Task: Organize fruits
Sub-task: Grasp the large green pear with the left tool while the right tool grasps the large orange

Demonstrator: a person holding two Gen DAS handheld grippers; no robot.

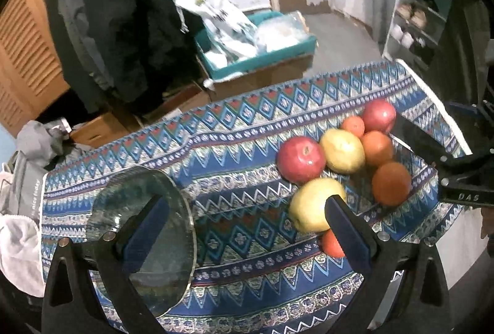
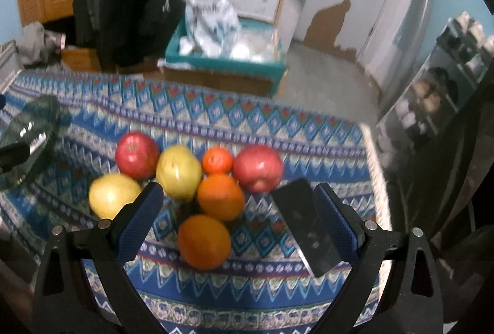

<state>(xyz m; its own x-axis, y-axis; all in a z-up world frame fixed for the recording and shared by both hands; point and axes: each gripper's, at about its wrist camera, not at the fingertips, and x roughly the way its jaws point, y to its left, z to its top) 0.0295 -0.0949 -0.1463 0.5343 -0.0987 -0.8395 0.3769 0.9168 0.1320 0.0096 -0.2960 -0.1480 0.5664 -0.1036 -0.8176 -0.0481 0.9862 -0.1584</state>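
Fruit lies clustered on a patterned blue tablecloth (image 2: 278,130): two red apples (image 2: 137,155) (image 2: 257,169), two yellow apples (image 2: 178,172) (image 2: 112,195), and several oranges (image 2: 204,241) (image 2: 220,196) (image 2: 217,161). The same pile shows at the right in the left wrist view, with a red apple (image 1: 301,159) and a yellow apple (image 1: 315,204). A clear glass plate (image 1: 142,238) lies at the left, over the left gripper's left finger. My left gripper (image 1: 247,229) is open and empty. My right gripper (image 2: 239,216) is open around the nearest orange.
A dark phone-like slab (image 2: 307,229) lies by the right gripper's right finger. Behind the table stand a teal bin (image 2: 225,62) with white bags, cardboard boxes (image 1: 262,77), dark coats (image 1: 123,10) and a shelf rack (image 1: 420,10). Grey and white cloths (image 1: 21,210) lie at the left.
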